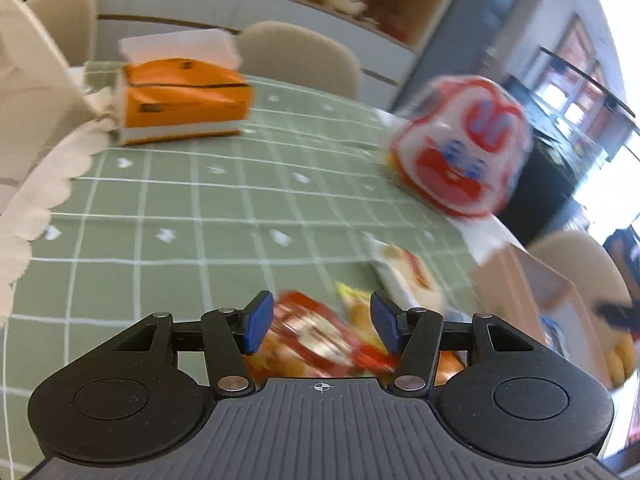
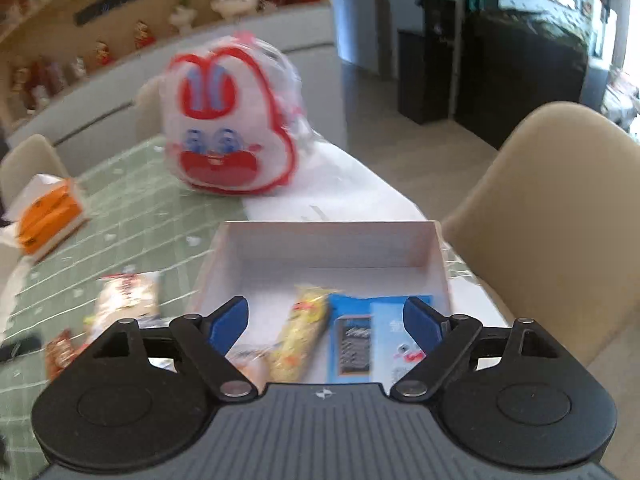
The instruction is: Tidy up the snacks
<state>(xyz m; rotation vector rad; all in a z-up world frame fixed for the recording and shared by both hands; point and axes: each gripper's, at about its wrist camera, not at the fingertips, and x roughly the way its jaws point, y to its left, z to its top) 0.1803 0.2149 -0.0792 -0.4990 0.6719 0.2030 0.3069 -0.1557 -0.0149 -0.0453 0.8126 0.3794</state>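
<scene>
the right tongs (image 2: 325,326) hang spread wide over an open white box (image 2: 332,242) that sits at the edge of the surface (image 2: 132,216), nothing pinched between the blue pads (image 2: 226,322). inside the box, towards its near end, lie a long yellow snack packet (image 2: 302,336), a blue packet (image 2: 352,338) just beside it on the right, and a paler blue-and-white packet (image 2: 394,344) next to that; a clear-wrapped item (image 2: 248,360) lies left of the yellow one, partly hidden by the tongs. the far half of the box is bare.

outside the box, on the green checked cloth to its left, lies a white-and-red snack packet (image 2: 128,294), and nearer the left edge a red packet (image 2: 60,350), blurred.

the left tongs (image 1: 322,322) are also spread, hovering above a red-and-yellow snack packet (image 1: 312,336) that lies on the cloth; whether the pads touch it is hard to tell through the blur. a white packet with red print (image 1: 408,272) lies just beyond it.

farther back stands a rabbit-faced bag (image 2: 230,120) in white and red, wrapped in clear film, and an orange tissue box (image 1: 184,96) with a tissue sticking up. beige chairs (image 2: 560,216) ring the surface.
</scene>
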